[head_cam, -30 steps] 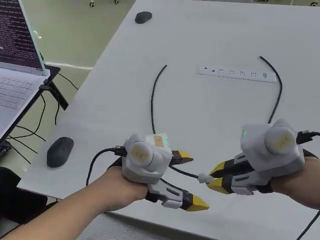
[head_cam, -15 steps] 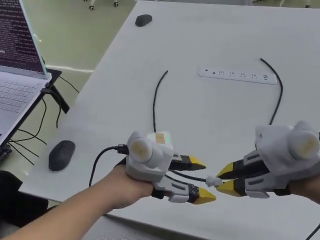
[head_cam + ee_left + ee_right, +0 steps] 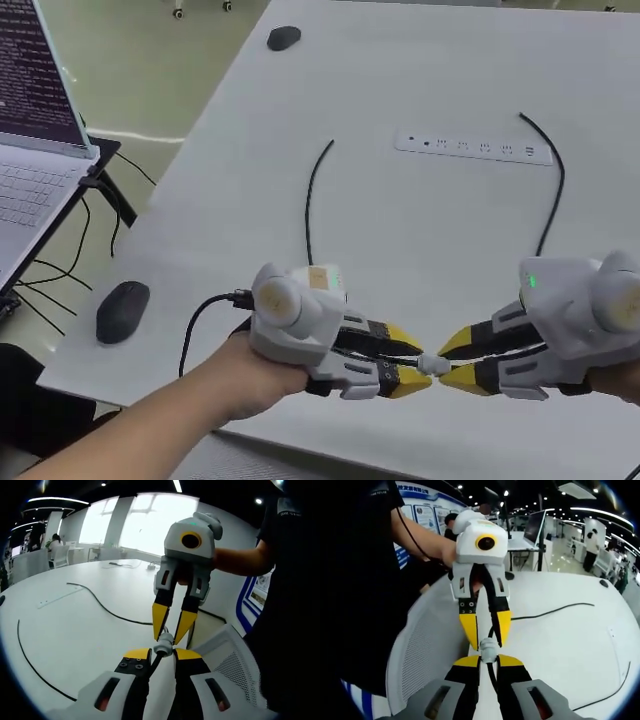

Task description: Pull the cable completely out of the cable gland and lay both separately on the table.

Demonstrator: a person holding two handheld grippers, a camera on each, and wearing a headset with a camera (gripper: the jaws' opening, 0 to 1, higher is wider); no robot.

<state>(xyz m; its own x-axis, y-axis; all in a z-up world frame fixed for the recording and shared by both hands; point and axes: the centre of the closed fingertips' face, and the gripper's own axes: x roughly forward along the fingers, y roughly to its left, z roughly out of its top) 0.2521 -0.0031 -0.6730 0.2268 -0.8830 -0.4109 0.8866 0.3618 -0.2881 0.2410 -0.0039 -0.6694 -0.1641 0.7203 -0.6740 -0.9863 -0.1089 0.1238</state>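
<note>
Hovering tip to tip over the near edge of the bench (image 3: 250, 200), the left gripper (image 3: 408, 360) is clamped on the black cable (image 3: 310, 200) just beside the white cable gland (image 3: 432, 364), which the right gripper (image 3: 452, 362) pinches from the other side. The cable's free length trails toward mid-bench. A power strip (image 3: 472, 148) and its lead (image 3: 553, 190) lie well apart toward the far edge, and a mouse (image 3: 285, 37) sits near the far left corner. Bare bench lies between.

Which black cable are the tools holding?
The loose cable with the white gland on it; the other cable runs from the power strip.
</note>
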